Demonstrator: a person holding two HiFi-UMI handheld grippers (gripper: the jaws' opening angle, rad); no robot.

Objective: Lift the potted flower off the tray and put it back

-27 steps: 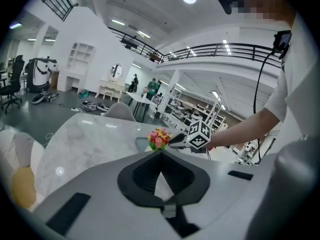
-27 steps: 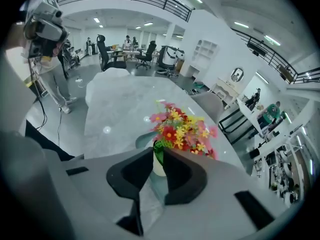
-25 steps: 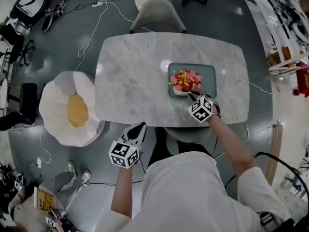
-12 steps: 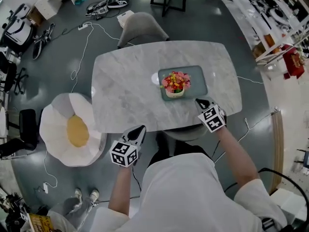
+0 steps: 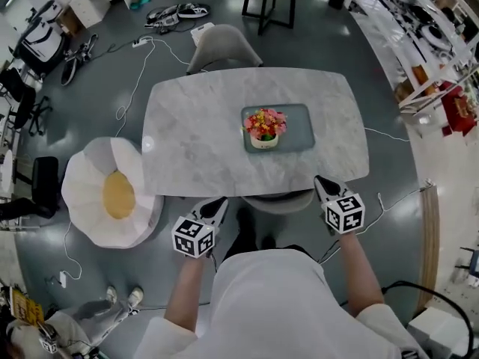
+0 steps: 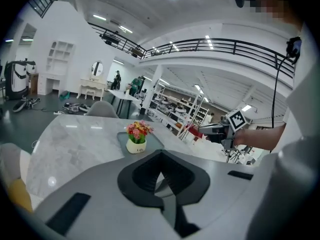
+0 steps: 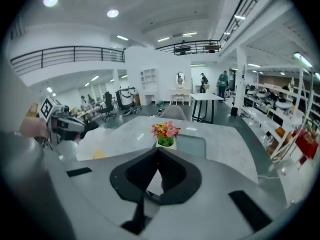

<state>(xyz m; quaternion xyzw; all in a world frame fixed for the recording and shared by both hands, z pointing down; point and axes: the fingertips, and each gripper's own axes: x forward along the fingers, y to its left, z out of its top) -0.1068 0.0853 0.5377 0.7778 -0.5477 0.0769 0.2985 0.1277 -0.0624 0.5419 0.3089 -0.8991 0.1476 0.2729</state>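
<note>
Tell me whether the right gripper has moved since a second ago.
Yes. The right gripper has pulled back from the tray, off the table's near edge.

The marble-patterned surface [image 5: 202, 133] is standing on the grey floor [image 5: 389, 73], with its corners rounded. It is carrying one item directly: a grey-green rectangular tray [image 5: 298, 129], which is lying flat right of centre in the head view, well inside every edge. On the floor, a grey chair [image 5: 223, 47] is standing at the far edge, a white petal-shaped seat [image 5: 90, 163] is sitting just beside the surface's left end, and cables [image 5: 138, 66] are trailing nearby.
</note>
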